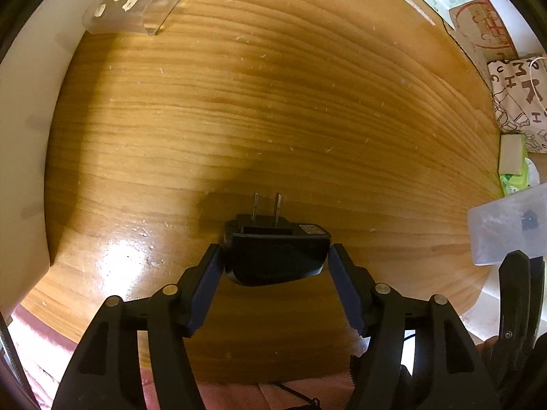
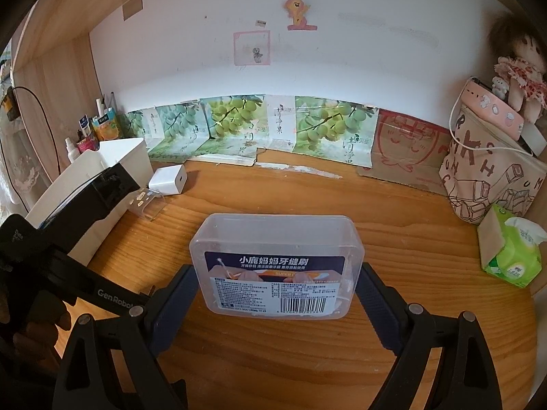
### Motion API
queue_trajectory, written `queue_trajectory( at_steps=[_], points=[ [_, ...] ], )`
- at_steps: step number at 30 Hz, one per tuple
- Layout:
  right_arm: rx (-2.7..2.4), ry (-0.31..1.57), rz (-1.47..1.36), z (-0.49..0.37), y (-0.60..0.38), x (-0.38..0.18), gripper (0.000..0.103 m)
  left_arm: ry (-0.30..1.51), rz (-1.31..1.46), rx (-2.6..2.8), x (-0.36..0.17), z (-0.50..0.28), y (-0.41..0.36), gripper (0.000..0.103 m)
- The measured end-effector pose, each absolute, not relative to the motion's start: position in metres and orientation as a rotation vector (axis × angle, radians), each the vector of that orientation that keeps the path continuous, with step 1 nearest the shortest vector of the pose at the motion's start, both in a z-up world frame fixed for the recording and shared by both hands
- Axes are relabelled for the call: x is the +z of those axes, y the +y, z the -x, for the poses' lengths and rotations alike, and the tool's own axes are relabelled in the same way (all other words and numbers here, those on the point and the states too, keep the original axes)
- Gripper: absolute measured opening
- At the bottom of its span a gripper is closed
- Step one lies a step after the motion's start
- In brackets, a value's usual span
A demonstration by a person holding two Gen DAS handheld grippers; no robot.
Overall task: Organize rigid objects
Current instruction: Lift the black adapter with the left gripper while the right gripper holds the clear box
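Note:
My left gripper (image 1: pixel 275 251) is shut on a black power adapter (image 1: pixel 277 256), its two metal prongs pointing away, held just above the wooden desk (image 1: pixel 273 102). My right gripper (image 2: pixel 277 275) is shut on a clear plastic box (image 2: pixel 277 266) with a dark printed label and barcode, held above the desk (image 2: pixel 307 205). The same box shows at the right edge of the left wrist view (image 1: pixel 509 225). The left gripper's body shows at the left of the right wrist view (image 2: pixel 68 283).
A white charger cube (image 2: pixel 169 180) and a clear curved plastic stand (image 2: pixel 147 205) (image 1: pixel 133 3) lie at the back left beside a white storage bin (image 2: pixel 102 177). A green tissue pack (image 2: pixel 509 253), a printed bag (image 2: pixel 492 171) and grape-printed cartons (image 2: pixel 239 126) line the back and right.

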State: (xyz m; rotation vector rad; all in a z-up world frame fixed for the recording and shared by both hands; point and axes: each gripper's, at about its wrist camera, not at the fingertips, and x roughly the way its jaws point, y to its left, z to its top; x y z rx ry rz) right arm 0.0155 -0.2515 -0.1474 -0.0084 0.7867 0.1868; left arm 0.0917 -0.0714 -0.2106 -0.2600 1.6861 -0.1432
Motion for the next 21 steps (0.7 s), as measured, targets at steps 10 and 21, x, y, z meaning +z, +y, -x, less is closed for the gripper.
queue_trajectory(
  at_steps=[10, 21],
  points=[
    [0.175, 0.798, 0.011, -0.017, -0.249, -0.149, 0.092, 1.668, 0.325, -0.177, -0.219, -0.105, -0.068, 0.066],
    [0.17, 0.791, 0.013, -0.022, -0.237, -0.144, 0.092, 1.675, 0.305, -0.22, -0.207, -0.11, -0.041, 0.066]
  ],
)
